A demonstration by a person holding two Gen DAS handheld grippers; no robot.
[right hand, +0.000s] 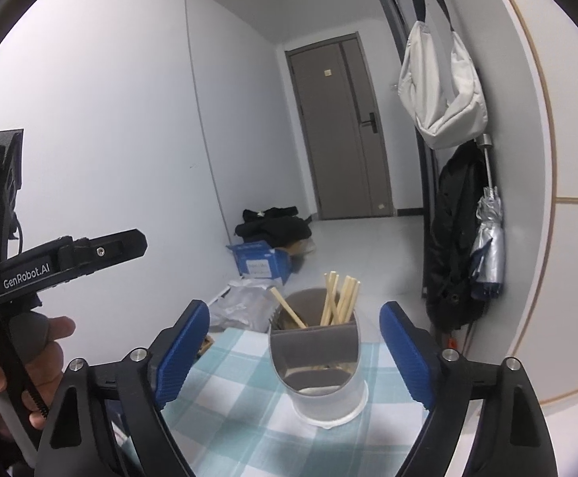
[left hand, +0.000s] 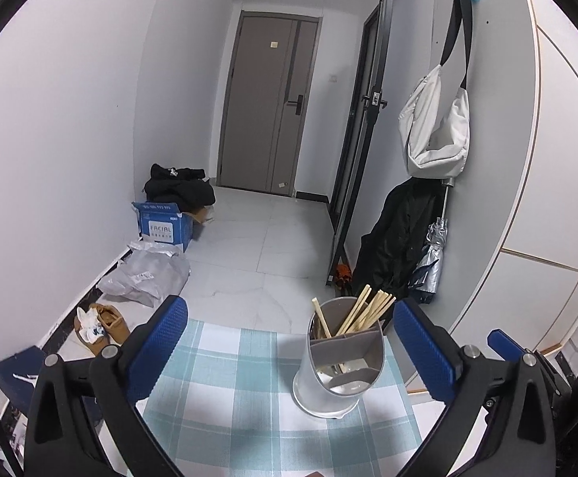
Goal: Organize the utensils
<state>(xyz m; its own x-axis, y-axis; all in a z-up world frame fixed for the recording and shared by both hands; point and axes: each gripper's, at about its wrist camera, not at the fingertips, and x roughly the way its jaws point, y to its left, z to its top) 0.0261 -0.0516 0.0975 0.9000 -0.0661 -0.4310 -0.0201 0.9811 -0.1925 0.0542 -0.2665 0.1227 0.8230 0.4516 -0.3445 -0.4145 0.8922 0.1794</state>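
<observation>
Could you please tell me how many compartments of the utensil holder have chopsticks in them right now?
2. In the utensil holder, a bundle of chopsticks fills the back right compartment; a single chopstick leans in the back left. The front compartment shows none.

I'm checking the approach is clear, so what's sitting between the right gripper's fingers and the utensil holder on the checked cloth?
Nothing: in the right wrist view only bare checked cloth lies between the open right gripper and the utensil holder.

"FACIAL" — blue box [left hand: 162, 225]; "GenRobot.AI" — left claw [right hand: 70, 262]
</observation>
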